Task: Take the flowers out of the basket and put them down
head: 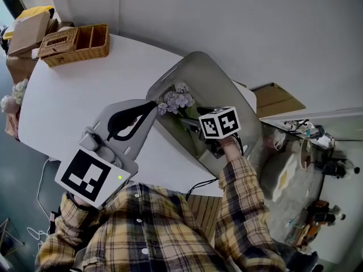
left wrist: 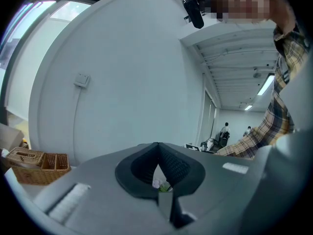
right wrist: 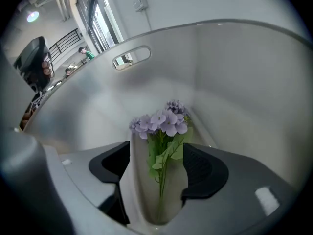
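A small bunch of purple flowers (head: pixel 176 101) with green stems lies inside a grey tray (head: pixel 212 75) on the white table (head: pixel 68 106). In the right gripper view the flowers (right wrist: pixel 161 124) lie on the tray's floor (right wrist: pixel 230 77), between my right gripper's (right wrist: pixel 156 153) open jaws. Neither pad touches the stems. In the head view the right gripper (head: pixel 188 121) hangs over the tray just behind the bunch. My left gripper (head: pixel 152 106) is shut, its tip at the tray's left rim beside the blooms. Through the left gripper (left wrist: pixel 157 147) only a sliver of flower (left wrist: pixel 161 184) shows.
A wicker basket (head: pixel 76 43) with compartments stands at the table's far left corner and shows again (left wrist: pixel 36 165) in the left gripper view. Cardboard boxes (head: pixel 28 32) lie behind it. More flowers (head: pixel 14 95) sit off the table's left edge. A brown box (head: pixel 276 100) lies right of the tray.
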Demonstrator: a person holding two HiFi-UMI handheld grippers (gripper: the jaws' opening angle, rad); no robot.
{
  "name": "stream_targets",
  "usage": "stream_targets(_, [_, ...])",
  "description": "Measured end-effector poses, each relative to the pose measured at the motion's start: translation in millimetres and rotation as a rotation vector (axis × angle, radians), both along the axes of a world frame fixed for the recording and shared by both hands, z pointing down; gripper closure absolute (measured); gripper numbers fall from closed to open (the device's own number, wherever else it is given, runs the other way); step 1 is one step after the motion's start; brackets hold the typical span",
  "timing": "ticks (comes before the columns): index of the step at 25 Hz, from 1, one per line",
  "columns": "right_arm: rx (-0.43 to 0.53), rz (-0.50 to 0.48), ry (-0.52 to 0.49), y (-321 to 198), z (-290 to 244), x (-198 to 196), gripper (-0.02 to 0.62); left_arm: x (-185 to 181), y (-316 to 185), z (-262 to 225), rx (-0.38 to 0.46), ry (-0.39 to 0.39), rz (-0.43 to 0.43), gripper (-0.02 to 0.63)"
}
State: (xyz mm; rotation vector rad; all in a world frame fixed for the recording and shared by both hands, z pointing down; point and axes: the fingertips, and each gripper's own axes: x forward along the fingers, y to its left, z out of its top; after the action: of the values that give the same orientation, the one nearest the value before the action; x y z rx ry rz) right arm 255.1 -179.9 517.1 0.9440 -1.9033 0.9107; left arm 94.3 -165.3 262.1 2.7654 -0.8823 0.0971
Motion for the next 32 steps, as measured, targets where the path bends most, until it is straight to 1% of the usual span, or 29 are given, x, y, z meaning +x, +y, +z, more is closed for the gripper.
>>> stream_targets(6, [-0.100, 0.010, 0.027, 13.8, 27.8, 2.3, 0.236, -2.2, -1.3, 0.8, -0.004, 0.007, 0.000, 0.594])
stream_targets(13, [-0.159, 0.018, 0.047, 23.0, 51.7, 3.9, 0.235, -7.0, -3.5, 3.8, -0.002, 0.012, -0.006, 0.594])
stream_targets(17, [-0.187, 0.029, 0.041, 26.7, 61.7, 3.9, 0.236, -8.2, -5.1, 4.6, -0.005, 0.013, -0.008, 0.594])
stream_targets(24, [-0.224, 0.037, 0.053, 33.6, 79.4, 5.8, 0.264, -10.8, -7.1, 6.8, -0.008, 0.013, -0.015, 0.594])
stream_targets(27, [-0.224, 0.034, 0.064, 35.3, 82.5, 7.9, 0.282, -10.8, -7.4, 5.8, -0.010, 0.013, -0.021, 0.594])
stream_targets(32, [-0.210, 0.005, 0.100, 37.3, 85.1, 8.4, 0.340, -12.8, -6.6, 5.0, -0.012, 0.012, -0.032, 0.594])
